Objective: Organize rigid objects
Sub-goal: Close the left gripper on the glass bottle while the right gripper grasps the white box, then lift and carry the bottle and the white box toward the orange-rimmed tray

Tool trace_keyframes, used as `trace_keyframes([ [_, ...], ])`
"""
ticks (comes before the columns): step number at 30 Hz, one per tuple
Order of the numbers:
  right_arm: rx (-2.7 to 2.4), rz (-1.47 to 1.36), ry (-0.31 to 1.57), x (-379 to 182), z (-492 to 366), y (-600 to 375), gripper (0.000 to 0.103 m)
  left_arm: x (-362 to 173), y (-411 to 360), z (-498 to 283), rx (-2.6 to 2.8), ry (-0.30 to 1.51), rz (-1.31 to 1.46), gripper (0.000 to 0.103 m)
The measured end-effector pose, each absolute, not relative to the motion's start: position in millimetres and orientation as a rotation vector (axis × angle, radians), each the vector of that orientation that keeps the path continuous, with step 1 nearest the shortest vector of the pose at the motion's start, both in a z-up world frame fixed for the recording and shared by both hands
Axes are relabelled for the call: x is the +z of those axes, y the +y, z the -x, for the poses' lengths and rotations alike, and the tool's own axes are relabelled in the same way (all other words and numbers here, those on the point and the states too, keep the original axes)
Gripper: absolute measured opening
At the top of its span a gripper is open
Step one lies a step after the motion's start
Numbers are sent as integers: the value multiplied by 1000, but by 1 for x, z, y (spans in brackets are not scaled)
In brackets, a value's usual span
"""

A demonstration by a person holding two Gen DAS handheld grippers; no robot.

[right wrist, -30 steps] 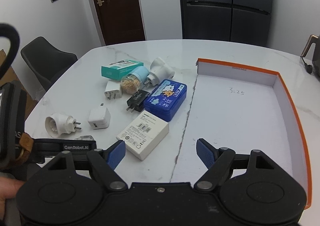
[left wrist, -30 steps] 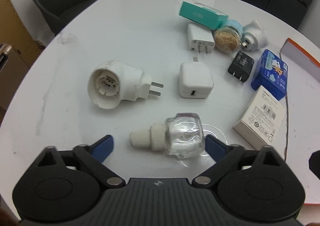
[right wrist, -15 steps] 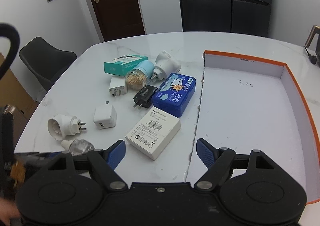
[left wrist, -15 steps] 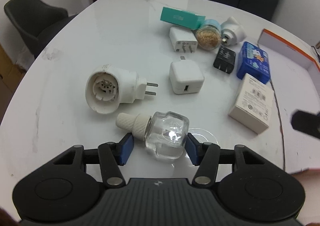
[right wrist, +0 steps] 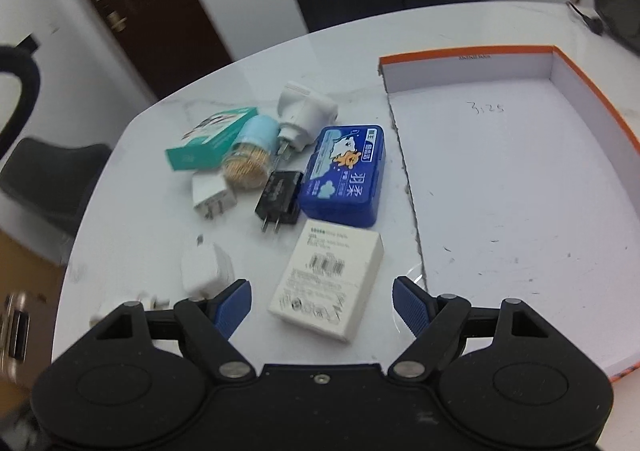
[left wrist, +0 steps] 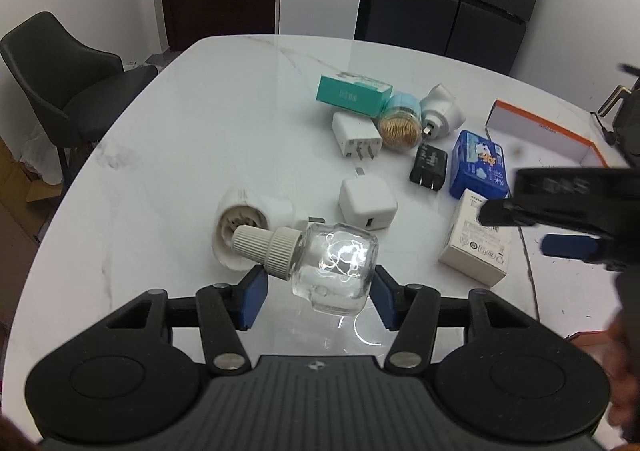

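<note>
My left gripper [left wrist: 318,297] is shut on a clear glass bottle [left wrist: 340,259] with a ribbed white cap and holds it on its side, just above the table. Behind it lies a round white plug adapter [left wrist: 240,219] beside a white cube charger [left wrist: 368,203]. My right gripper [right wrist: 322,303] is open and hovers over a white labelled box [right wrist: 328,283], which sits between the blue pads untouched. The right gripper [left wrist: 568,211] also shows, blurred, at the right of the left wrist view. An empty orange-rimmed cardboard tray [right wrist: 552,63] lies to the right.
Clustered on the white marble table are a blue tin [right wrist: 344,179], a black charger [right wrist: 280,199], a toothpick jar [right wrist: 250,159], a teal box [right wrist: 208,143], a white adapter [right wrist: 304,111] and a flat white charger [right wrist: 212,195]. A dark chair [left wrist: 68,79] stands at the left.
The left jaws closed on the glass bottle and lifted it off the table. The right gripper rolled and moved left over the white labelled box.
</note>
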State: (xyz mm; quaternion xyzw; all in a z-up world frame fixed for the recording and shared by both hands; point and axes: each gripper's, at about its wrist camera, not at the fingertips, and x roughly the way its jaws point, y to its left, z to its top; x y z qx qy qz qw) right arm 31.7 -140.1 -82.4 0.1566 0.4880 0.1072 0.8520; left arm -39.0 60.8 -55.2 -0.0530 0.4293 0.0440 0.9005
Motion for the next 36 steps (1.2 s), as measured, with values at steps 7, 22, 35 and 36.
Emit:
trace_keyframes([
  [7,143,-256,1112,-103,-60,-103,91,-46,70,39,74,874,118,56],
  [22,243,-103,954,-66,-21,-139,71,-29,52,24,11,842,108,56],
  [35,227,-96,850,-32,3,-203,71,-9,5,1,-66,822,100,56],
  [36,222,-104,848,-31,3,-207,71,-8,1,0,-73,820,96,56],
])
